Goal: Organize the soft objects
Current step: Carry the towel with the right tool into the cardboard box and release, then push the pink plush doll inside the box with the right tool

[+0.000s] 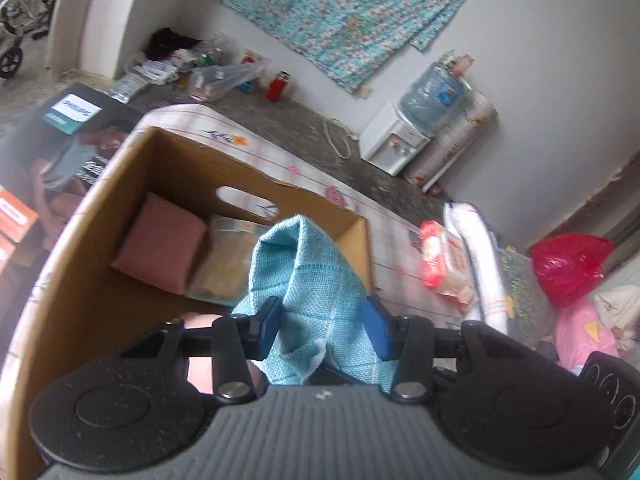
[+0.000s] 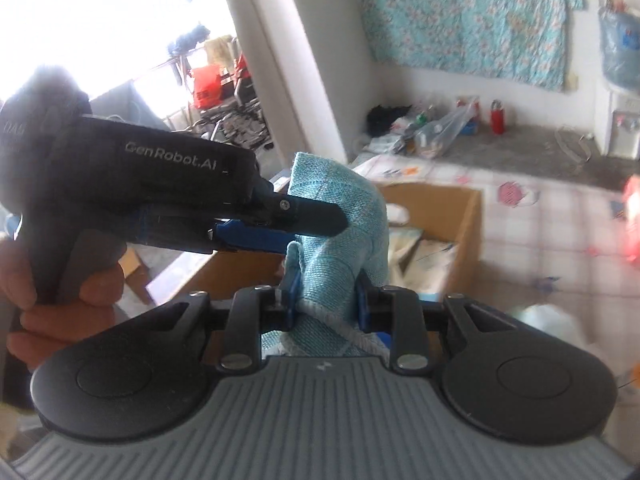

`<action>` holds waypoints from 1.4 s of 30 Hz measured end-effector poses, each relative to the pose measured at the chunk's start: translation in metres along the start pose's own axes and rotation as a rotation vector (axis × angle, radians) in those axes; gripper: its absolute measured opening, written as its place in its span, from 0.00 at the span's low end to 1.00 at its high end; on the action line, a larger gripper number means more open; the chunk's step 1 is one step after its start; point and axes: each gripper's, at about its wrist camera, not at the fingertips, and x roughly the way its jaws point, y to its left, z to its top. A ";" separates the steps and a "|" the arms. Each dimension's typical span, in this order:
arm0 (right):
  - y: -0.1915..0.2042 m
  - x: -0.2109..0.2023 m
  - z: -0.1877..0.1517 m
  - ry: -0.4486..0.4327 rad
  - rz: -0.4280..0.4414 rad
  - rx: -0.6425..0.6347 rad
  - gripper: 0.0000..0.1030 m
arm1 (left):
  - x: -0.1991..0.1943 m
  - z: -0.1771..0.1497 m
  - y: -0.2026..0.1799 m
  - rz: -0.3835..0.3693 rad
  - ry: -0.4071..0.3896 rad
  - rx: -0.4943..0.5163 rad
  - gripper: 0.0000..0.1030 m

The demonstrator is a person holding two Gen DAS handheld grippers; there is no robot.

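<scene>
Blue cloth [image 1: 316,292] held above the cardboard box [image 1: 100,280].
My left tongs [image 1: 326,322] and right tongs [image 2: 326,296] both clamped the cloth, jaws part-open around its folds.

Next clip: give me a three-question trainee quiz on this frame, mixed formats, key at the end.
1. True or false: both the left gripper and the right gripper clamp the light blue cloth.
2. The pink folded cloth lies: A) inside the cardboard box, B) on the floor, C) on the water dispenser.
3. Fill in: the hanging floral fabric is mainly ____.

Key: 1 true; 2 A; 3 turquoise.
</scene>
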 end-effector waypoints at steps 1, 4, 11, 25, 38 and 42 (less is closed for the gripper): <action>0.011 0.017 0.000 0.031 0.031 0.035 0.25 | -0.006 0.003 0.016 0.036 -0.023 -0.017 0.52; 0.044 0.067 -0.004 0.121 0.087 0.129 0.25 | -0.022 0.011 0.057 0.101 -0.084 -0.071 0.55; 0.072 0.149 -0.013 0.258 0.113 0.337 0.26 | -0.052 0.022 0.105 0.182 -0.164 -0.067 0.59; 0.087 0.163 -0.021 0.318 0.182 0.384 0.70 | -0.059 0.008 0.113 0.198 -0.201 0.025 0.64; 0.019 0.064 0.025 0.173 0.032 0.229 0.49 | -0.033 -0.037 0.058 0.048 -0.011 0.315 0.52; 0.006 0.067 0.011 0.245 -0.007 0.194 0.36 | -0.007 -0.048 0.050 0.073 0.077 0.389 0.44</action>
